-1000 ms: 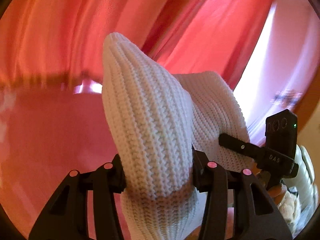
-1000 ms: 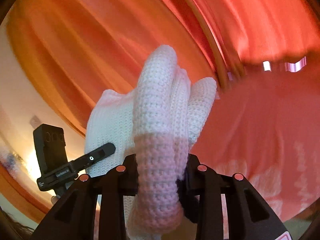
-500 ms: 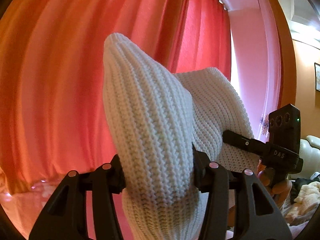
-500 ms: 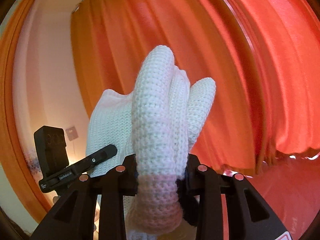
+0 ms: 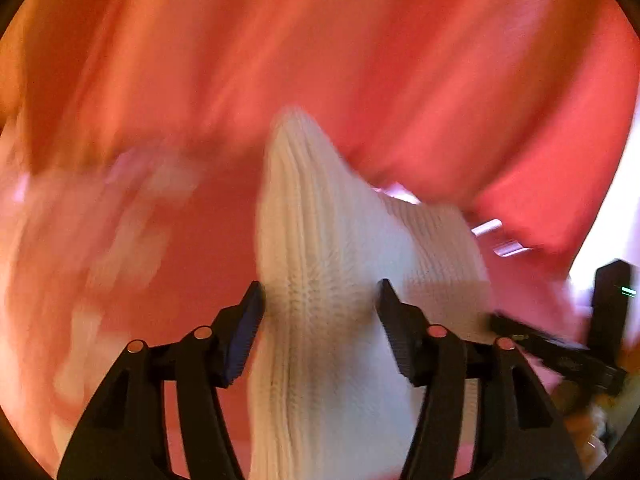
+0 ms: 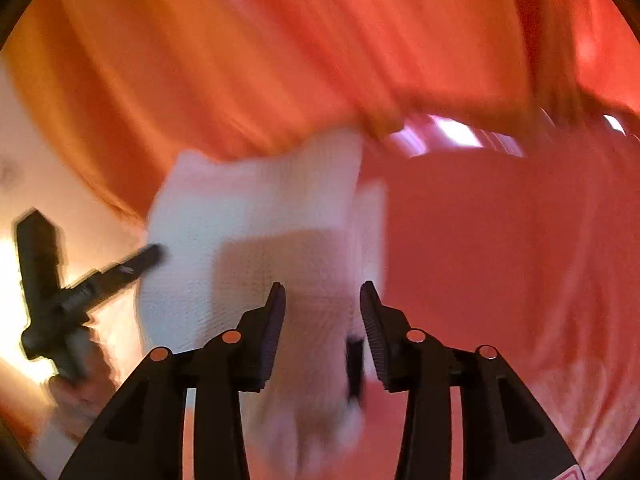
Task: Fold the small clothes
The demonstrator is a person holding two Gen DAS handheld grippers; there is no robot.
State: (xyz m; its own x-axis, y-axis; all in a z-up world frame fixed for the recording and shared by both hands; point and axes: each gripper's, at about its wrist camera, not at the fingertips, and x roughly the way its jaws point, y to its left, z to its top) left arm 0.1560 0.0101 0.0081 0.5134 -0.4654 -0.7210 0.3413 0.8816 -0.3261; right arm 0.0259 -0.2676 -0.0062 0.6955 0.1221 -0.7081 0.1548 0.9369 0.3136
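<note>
The white ribbed knit garment [image 5: 320, 264] fills the gap ahead of the left gripper [image 5: 320, 320], blocking twelve o'clock. Blurred red pleated curtain [image 5: 360, 60] closes off ten to two. At three o'clock the black right gripper [image 5: 560, 352] stands close. Pink cloth-covered surface [image 6: 500, 240] lies open at two o'clock in the right wrist view.

Both views motion-blurred, warm red-orange, fisheye-warped.
</note>
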